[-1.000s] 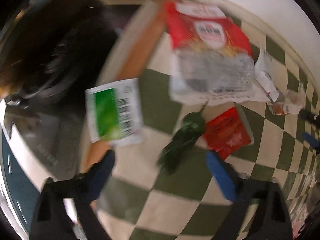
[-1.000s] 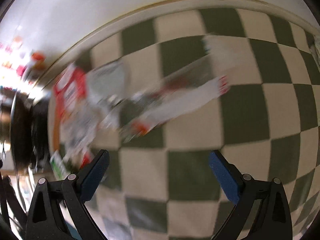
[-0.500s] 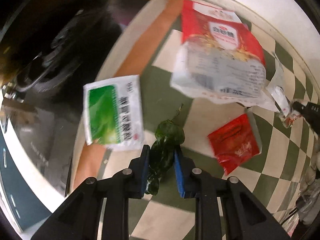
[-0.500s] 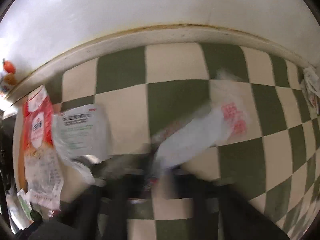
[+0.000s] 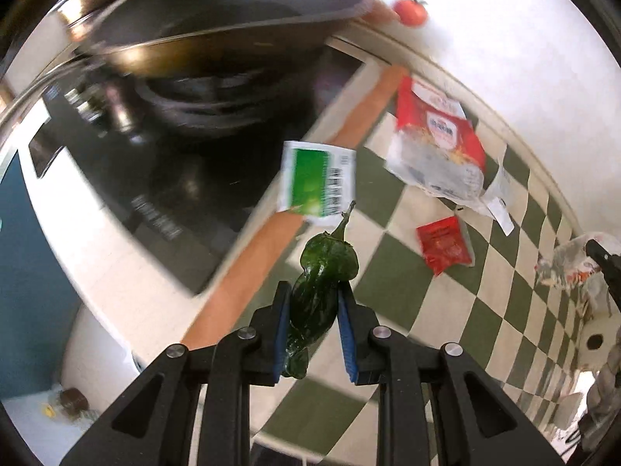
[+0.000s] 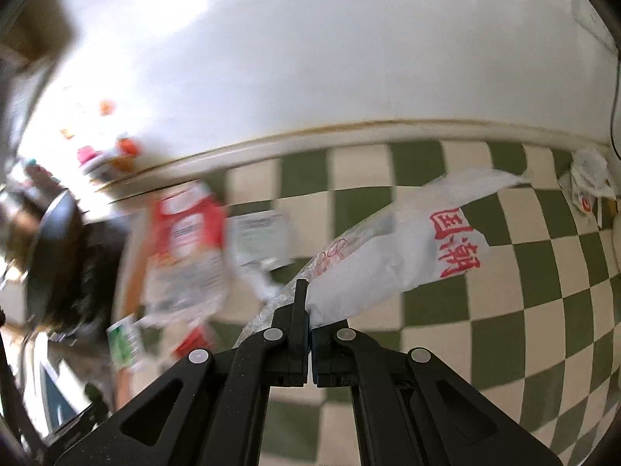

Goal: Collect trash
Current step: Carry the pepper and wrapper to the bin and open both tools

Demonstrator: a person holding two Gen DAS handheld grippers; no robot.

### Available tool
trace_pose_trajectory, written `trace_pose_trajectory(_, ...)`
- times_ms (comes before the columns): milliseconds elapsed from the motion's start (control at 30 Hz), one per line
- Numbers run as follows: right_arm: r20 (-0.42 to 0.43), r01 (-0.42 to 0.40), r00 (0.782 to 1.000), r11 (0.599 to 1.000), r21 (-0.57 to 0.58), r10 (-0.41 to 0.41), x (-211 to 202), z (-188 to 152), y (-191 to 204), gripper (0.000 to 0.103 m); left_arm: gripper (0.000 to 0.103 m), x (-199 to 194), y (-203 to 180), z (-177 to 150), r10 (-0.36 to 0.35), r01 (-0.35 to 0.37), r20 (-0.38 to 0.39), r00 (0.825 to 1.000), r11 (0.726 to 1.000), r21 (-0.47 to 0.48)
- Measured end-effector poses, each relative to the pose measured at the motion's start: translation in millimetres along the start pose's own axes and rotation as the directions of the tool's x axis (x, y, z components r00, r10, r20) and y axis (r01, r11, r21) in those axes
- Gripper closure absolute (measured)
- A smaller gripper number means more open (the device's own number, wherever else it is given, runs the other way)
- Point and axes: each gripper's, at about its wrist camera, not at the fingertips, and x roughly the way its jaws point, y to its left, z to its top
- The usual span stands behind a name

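Pepper clamped in my left gripper; right gripper pinches white bag; dark pan far left, contents unclear.

**What Cannot Be Made Out**

The wok is smeared by motion and cut off at the top edge. In the right wrist view, the red-and-white packet and the green sachet are blurred beyond reading. The pinched end of the white plastic bag is hidden between the closed fingers.
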Motion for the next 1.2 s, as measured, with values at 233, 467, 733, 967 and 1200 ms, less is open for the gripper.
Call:
trace_pose_trajectory(233,-0.135,-0.219,0.972,0.943,-0.250,0.190,-21.2,-76.6,138.1,0.103,0.083,-45.7,88.2,-60.4,0.041,-0.032,0.044,0.998,0.982,-0.184)
trace_pose_trajectory(467,-0.340,-0.411,0.900,0.796,-0.444,0.274,-3.9,-201.8,274.4,0.103,0.083,-62.7,199.7,-137.3,0.119,-0.100,0.022,0.993,0.912,-0.398)
trace_pose_trajectory(733,-0.563,-0.556,0.795,0.646,-0.523,0.227,76.6,-376.7,376.8,0.103,0.083,-18.1,324.8,-242.9,0.122,-0.139,-0.071,0.990,0.769,-0.624)
trace_pose_trajectory(967,-0.759,-0.617,0.648,0.631,-0.470,0.068,242.4,-557.9,394.1,0.103,0.083,112.1,419.7,-324.7,0.042,-0.134,-0.141,0.989,0.657,-0.742)
trace_pose_trajectory(1200,-0.855,-0.655,0.517,0.631,-0.416,-0.026,410.1,-694.4,387.6,0.103,0.083,273.8,485.8,-370.7,-0.121,-0.056,-0.155,0.980,0.582,-0.811)
